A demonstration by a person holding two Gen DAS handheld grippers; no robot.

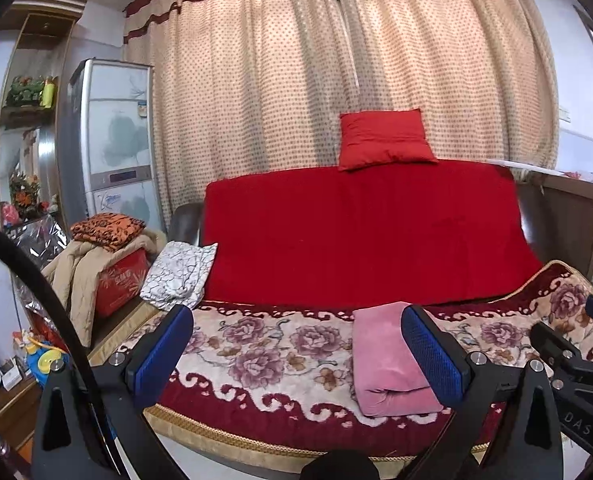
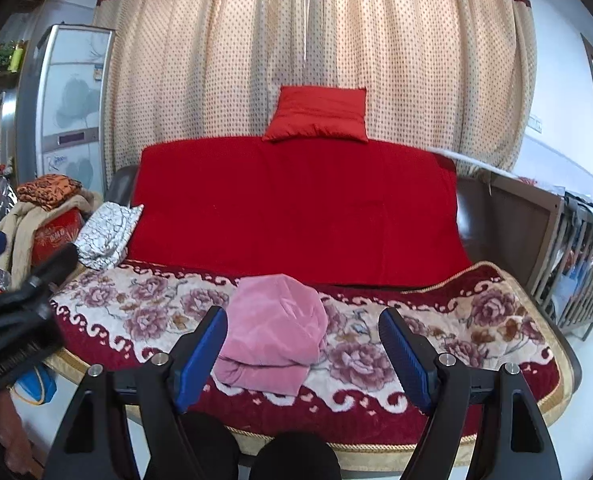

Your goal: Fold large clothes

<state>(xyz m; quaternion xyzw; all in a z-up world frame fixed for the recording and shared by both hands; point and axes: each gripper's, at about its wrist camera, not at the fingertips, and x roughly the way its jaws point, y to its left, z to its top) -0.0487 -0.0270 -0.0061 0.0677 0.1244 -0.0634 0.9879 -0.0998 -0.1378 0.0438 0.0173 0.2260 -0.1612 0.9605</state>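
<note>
A pink garment (image 1: 388, 364) (image 2: 274, 332) lies folded in a thick bundle on the floral blanket (image 1: 264, 352) (image 2: 436, 332) that covers the sofa seat. My left gripper (image 1: 296, 344) hangs in front of the seat with its blue-padded jaws wide apart and nothing between them; the bundle sits just behind its right finger. My right gripper (image 2: 302, 344) is open too, short of the sofa edge, with the bundle behind its left finger. Neither touches the cloth. The right gripper's body (image 1: 576, 360) shows at the far right of the left wrist view.
A red cover (image 1: 360, 236) drapes the sofa back, with a red cushion (image 1: 384, 140) on top before the dotted curtain. A white patterned cloth (image 1: 180, 272), a beige coat and an orange cloth (image 1: 108, 228) pile up at the left. A fridge (image 1: 112, 140) stands behind; a wooden panel (image 2: 512, 232) is right.
</note>
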